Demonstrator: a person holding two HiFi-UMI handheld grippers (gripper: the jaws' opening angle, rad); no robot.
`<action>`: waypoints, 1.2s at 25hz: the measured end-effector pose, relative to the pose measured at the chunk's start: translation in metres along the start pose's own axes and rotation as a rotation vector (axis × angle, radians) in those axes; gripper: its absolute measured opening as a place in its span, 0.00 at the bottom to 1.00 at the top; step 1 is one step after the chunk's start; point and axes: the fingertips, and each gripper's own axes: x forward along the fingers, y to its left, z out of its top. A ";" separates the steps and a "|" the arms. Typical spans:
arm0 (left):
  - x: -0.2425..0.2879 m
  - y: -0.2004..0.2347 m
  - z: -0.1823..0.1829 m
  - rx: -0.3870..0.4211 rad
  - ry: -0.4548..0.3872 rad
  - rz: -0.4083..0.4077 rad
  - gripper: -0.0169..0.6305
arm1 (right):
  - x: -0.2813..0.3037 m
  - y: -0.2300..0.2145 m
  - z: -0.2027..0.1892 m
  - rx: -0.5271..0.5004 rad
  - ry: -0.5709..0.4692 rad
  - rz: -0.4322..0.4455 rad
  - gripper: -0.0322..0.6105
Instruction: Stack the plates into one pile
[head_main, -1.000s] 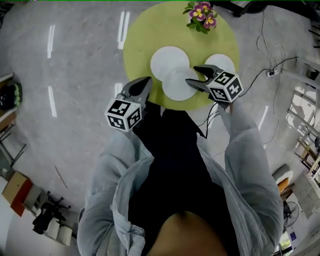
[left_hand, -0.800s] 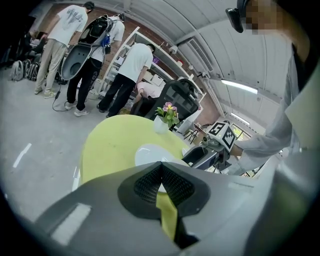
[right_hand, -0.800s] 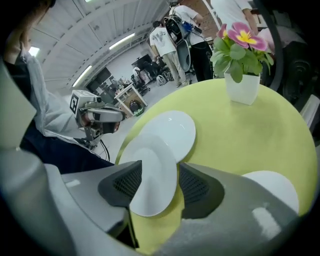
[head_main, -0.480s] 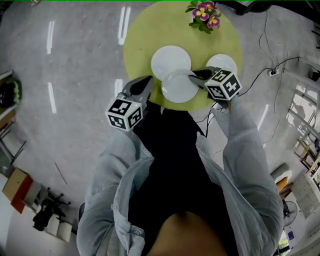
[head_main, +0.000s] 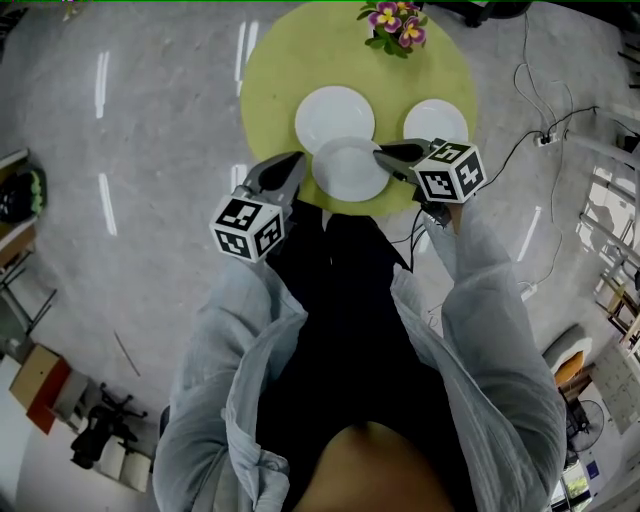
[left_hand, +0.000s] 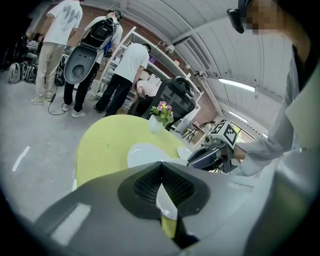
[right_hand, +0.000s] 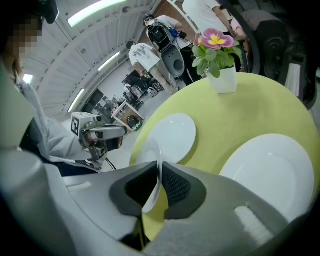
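Observation:
Three white plates are on a round yellow-green table (head_main: 270, 70). One plate (head_main: 335, 117) (right_hand: 172, 135) lies at the middle and another (head_main: 435, 122) (right_hand: 272, 170) at the right. The nearest plate (head_main: 352, 168) (right_hand: 151, 155) has its right rim between the pads of my right gripper (head_main: 385, 155) (right_hand: 159, 172). Those jaws have just been closing and are now shut on the rim, with the plate tilted. My left gripper (head_main: 293, 165) (left_hand: 161, 167) hovers at the table's near left edge, just left of that plate, with its tips together and nothing gripped.
A white pot of pink and yellow flowers (head_main: 392, 25) (right_hand: 220, 60) stands at the table's far edge. Cables and a power strip (head_main: 545, 145) lie on the grey floor to the right. Several people (left_hand: 125, 75) stand by shelves beyond the table.
The right gripper's jaws, open around the near plate's right rim a second ago, have closed onto it. The left gripper has stayed where it was.

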 end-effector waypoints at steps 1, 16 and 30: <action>0.000 -0.002 -0.001 0.006 0.000 -0.002 0.04 | -0.002 0.002 0.000 0.017 -0.018 0.002 0.10; -0.015 -0.041 -0.023 0.058 -0.023 0.015 0.04 | -0.028 0.023 -0.024 0.292 -0.350 0.032 0.07; -0.021 -0.072 -0.055 0.060 -0.037 0.037 0.04 | -0.070 0.020 -0.068 0.522 -0.582 0.031 0.08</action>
